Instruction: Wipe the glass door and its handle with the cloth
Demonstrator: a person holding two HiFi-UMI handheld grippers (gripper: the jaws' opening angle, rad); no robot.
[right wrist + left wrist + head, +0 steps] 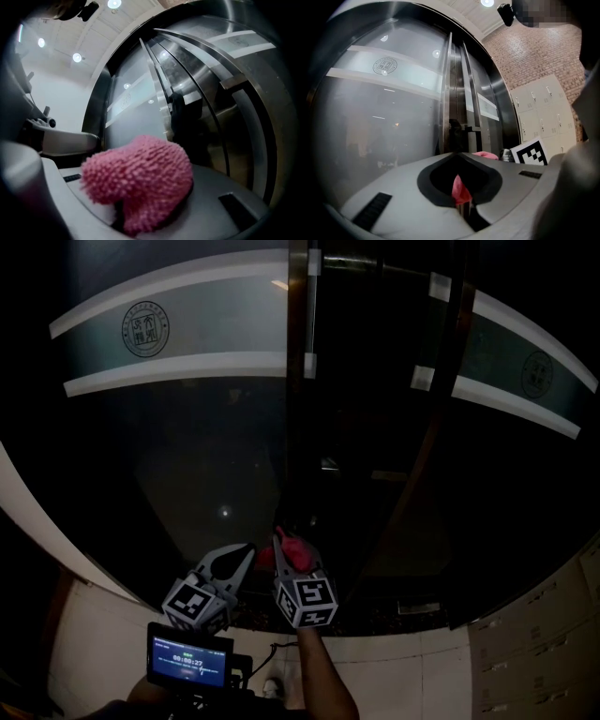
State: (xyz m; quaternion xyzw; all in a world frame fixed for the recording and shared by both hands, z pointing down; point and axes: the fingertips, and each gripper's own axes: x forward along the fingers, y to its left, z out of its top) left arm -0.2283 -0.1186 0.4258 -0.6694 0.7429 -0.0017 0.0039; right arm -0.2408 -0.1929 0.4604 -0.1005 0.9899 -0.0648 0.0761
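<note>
Cloth (140,183), pink and fluffy, is bunched in your right tongs (291,557), which clamp it low down, close in front of the glass door (206,465). Your left tongs (461,194), just beside them, are drawn together on a thin pink strip of it.

The fuzzy pink microfibre cloth (140,183) sits between the jaws of the right gripper (289,557). The left gripper (236,561) is just to its left. The dark glass door (206,456) stands ahead of both, and the door's upright metal bar handle (310,306) is ahead and higher.
</note>
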